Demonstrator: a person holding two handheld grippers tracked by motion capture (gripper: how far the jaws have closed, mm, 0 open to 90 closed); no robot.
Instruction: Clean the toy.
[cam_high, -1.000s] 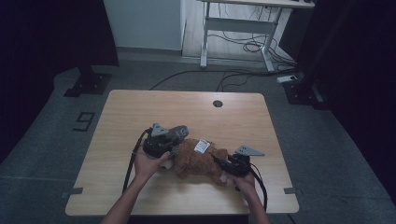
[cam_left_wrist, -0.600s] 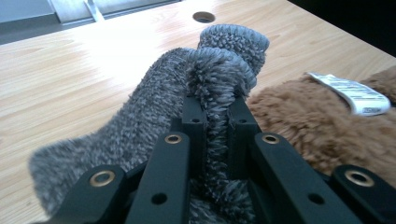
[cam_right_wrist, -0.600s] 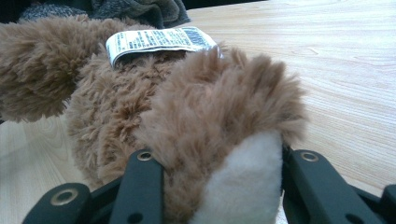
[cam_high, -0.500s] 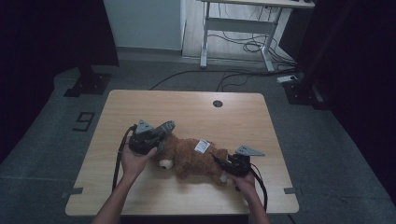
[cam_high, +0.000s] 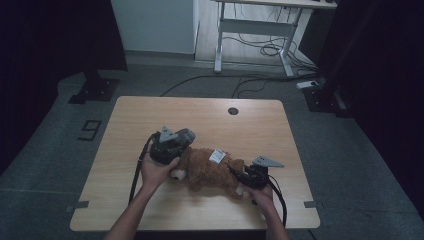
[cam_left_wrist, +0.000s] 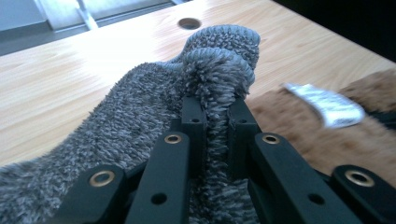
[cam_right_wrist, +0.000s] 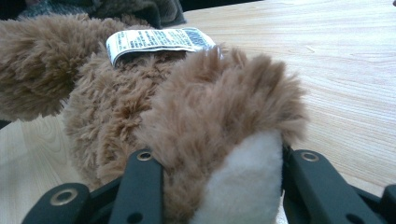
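- Brown plush toy lay on the table, near its front edge.
- Left tongs were pinched tight on grey fuzzy cloth.
- Right tongs clamped the toy's paw.

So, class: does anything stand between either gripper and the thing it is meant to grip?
Nothing visible does. The left gripper is already shut on a fold of the grey fuzzy cloth, and the right gripper clamps a limb of the brown plush toy, fur pressed directly against both jaws.
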